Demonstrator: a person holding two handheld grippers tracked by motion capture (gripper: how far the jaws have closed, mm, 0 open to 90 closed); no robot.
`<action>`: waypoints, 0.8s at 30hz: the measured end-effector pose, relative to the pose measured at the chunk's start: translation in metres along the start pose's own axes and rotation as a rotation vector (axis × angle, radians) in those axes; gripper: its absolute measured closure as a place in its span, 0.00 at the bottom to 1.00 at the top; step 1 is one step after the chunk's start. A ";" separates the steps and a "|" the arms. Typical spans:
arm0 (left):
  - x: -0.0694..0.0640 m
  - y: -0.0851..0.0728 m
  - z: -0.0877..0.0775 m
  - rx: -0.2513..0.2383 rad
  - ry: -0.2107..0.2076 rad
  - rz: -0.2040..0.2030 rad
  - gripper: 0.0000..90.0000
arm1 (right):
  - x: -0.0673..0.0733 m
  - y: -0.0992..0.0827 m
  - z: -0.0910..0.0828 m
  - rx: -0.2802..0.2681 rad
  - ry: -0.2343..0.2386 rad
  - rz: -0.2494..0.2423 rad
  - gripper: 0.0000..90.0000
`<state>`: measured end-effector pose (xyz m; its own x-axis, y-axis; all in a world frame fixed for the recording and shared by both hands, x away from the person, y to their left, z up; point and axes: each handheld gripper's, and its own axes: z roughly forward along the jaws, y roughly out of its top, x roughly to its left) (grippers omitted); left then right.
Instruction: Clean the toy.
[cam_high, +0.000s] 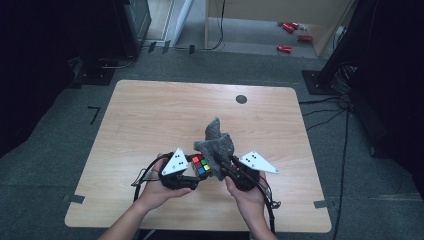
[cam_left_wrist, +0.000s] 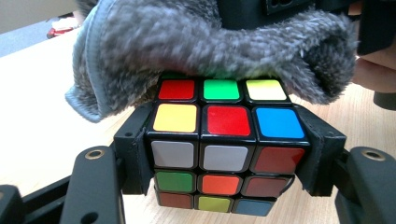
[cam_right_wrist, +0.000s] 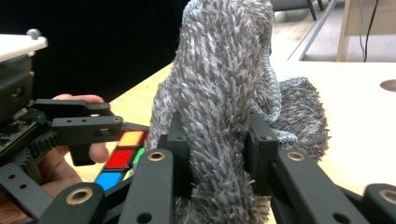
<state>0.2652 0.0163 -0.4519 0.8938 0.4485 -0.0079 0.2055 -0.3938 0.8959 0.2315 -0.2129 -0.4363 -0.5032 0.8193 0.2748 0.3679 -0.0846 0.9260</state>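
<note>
Presently, the left gripper (cam_left_wrist: 224, 158) has its two black jaws pressed against opposite sides of a puzzle cube (cam_left_wrist: 226, 149), which sits squarely between them and clear of the table surface. The cube's face toward the left gripper view shows a top row of yellow, red and blue tiles, then two white tiles and a dark red one; the upper face shows red, green and yellow. In the high view the cube (cam_high: 201, 164) lies between the two hands, near the front edge of the table.

The right gripper (cam_right_wrist: 218, 154) is clamped narrowly on a grey fluffy cloth (cam_right_wrist: 219, 93); the pile is bunched between its jaws and rises upright above them. In the left gripper view the cloth (cam_left_wrist: 210, 42) drapes over the far upper edge of the cube, touching it and covering part of the upper face. In the high view the cloth (cam_high: 216, 142) stands as a peaked heap just beyond the cube, with part of it resting on the wooden table (cam_high: 150, 115).

Each gripper is held in a hand, the left hand (cam_high: 157, 192) and the right hand (cam_high: 247, 195) both entering from the near side. A small dark round disc (cam_high: 241, 99) is set into the far part of the table. Beyond the table, red objects (cam_high: 290, 30) lie on the floor; what they are cannot be told.
</note>
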 end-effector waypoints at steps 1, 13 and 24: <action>-0.001 0.000 0.001 0.000 -0.002 0.001 0.39 | 0.003 0.000 0.000 0.002 0.007 -0.001 0.77; 0.001 0.001 -0.002 -0.008 -0.001 -0.003 0.39 | 0.004 0.000 0.000 0.013 -0.022 -0.033 0.77; -0.002 0.000 0.001 0.012 0.019 0.020 0.39 | 0.031 0.001 -0.001 0.002 0.014 -0.117 0.77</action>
<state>0.2639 0.0144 -0.4522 0.8900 0.4556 0.0189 0.1920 -0.4122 0.8906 0.2155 -0.1882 -0.4270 -0.5538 0.8153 0.1688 0.3074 0.0118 0.9515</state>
